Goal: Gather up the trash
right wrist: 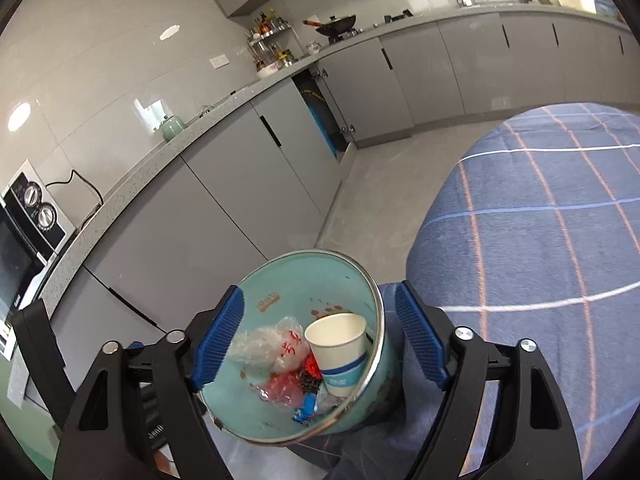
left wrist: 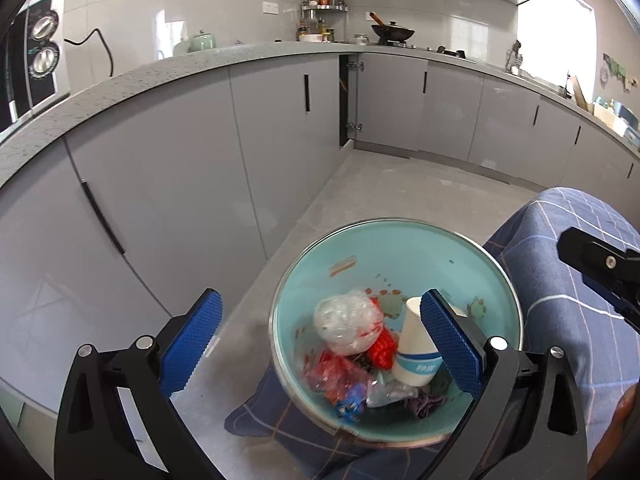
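A teal bin with a metal rim (left wrist: 496, 264) stands on the floor and holds trash: a white paper cup with a blue band (left wrist: 416, 350), a crumpled clear plastic bag (left wrist: 346, 322), red wrappers (left wrist: 382, 346) and other scraps. My left gripper (left wrist: 320, 322) is open above the bin's left side, empty. In the right wrist view the bin (right wrist: 360, 268) with the cup (right wrist: 340, 344) sits between the open fingers of my right gripper (right wrist: 318, 320), which holds nothing. Part of the right gripper shows at the left wrist view's right edge (left wrist: 600, 268).
Grey kitchen cabinets (left wrist: 160, 184) under a speckled counter (left wrist: 120, 80) run along the left and back. One cabinet door (left wrist: 345, 100) stands ajar. A blue plaid cloth (right wrist: 540, 240) covers a surface on the right. A toaster oven (right wrist: 28, 236) sits on the counter.
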